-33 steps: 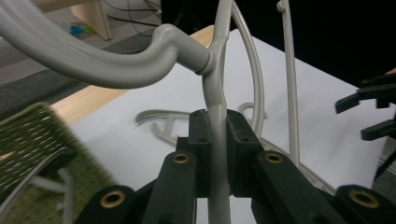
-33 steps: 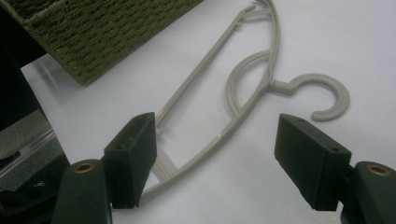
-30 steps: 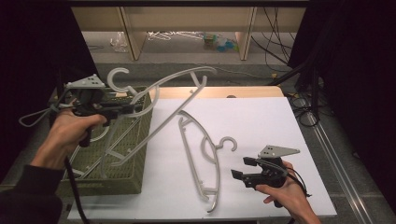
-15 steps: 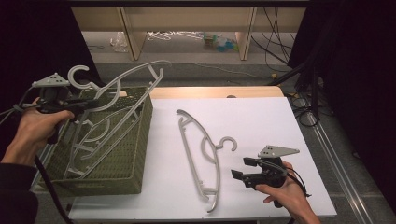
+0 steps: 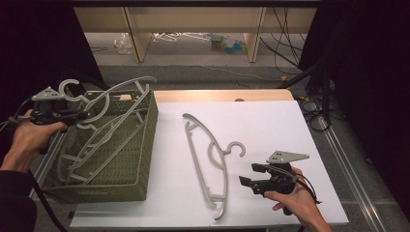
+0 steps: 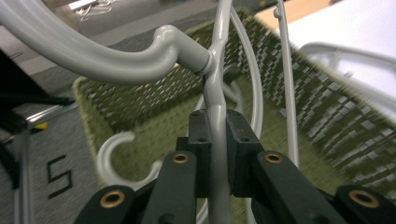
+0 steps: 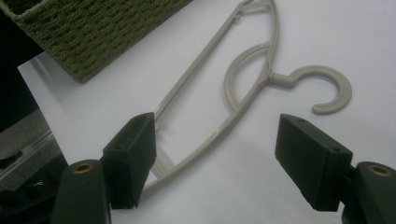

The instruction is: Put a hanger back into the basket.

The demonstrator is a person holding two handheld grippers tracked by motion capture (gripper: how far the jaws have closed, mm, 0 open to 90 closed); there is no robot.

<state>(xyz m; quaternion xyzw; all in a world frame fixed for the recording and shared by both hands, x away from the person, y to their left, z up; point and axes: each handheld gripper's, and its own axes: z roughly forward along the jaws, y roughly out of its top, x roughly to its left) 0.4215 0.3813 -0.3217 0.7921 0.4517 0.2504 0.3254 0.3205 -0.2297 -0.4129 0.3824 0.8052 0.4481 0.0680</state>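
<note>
Jaws of our left gripper [image 6: 212,140] clamp a grey hanger [image 6: 215,79] above the wicker basket [image 5: 138,159] rim; right gripper [image 7: 215,163] gapes wide w/ another hanger [image 7: 243,93] just ahead.

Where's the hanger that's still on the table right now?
In the high view the loose hanger lies flat on the white table, right of the green basket, its hook toward the open right tool, which is not touching it.

A white table top [image 5: 270,121] is being seen under bright light. Black cables [image 5: 319,108] are being trailed beside it; wooden shelving [image 5: 193,29] is being seen behind.
</note>
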